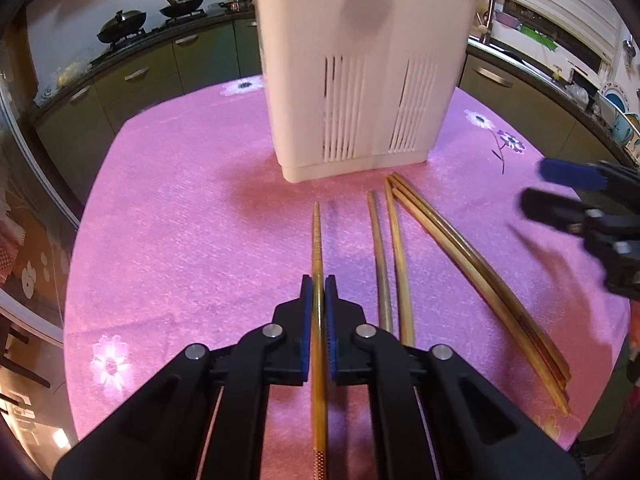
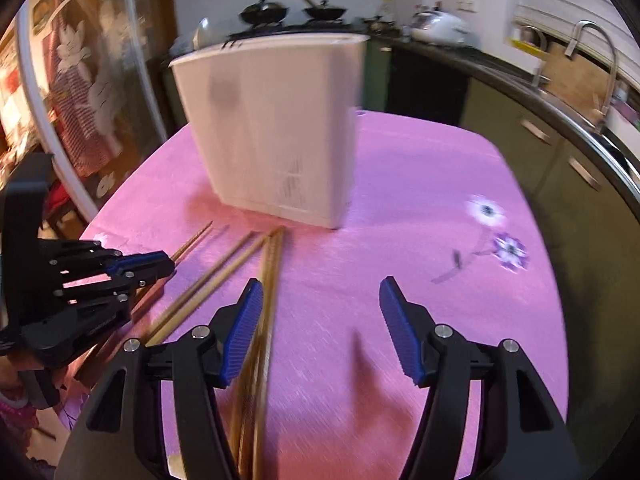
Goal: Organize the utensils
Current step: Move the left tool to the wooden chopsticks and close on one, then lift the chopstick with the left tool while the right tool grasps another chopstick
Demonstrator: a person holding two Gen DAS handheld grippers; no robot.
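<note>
on the pink tablecloth (image 1: 168, 240) in front of me, my left gripper (image 1: 319, 288) has its blue pads pinched tight on a single golden chopstick (image 1: 317, 240), which lies pointing at the white utensil holder (image 1: 360, 80). to its right lie two loose chopsticks (image 1: 384, 248) and, further right, a bundle of chopsticks (image 1: 472, 256) slanting away from the holder's foot. my right gripper (image 2: 320, 308) hangs over the cloth with its jaws about halfway apart and nothing held; its left pad (image 2: 244, 320) sits right beside the bundle, though the blur stops me saying whether they touch.

i judge this as the pick-up step for the first chopstick, with none clearly in the holder yet. next i need to lift the gripped stick, tip it upright, and drop it through the holder's open top without knocking the holder over. the right jaws must shift left to straddle the bundle before closing.
</note>
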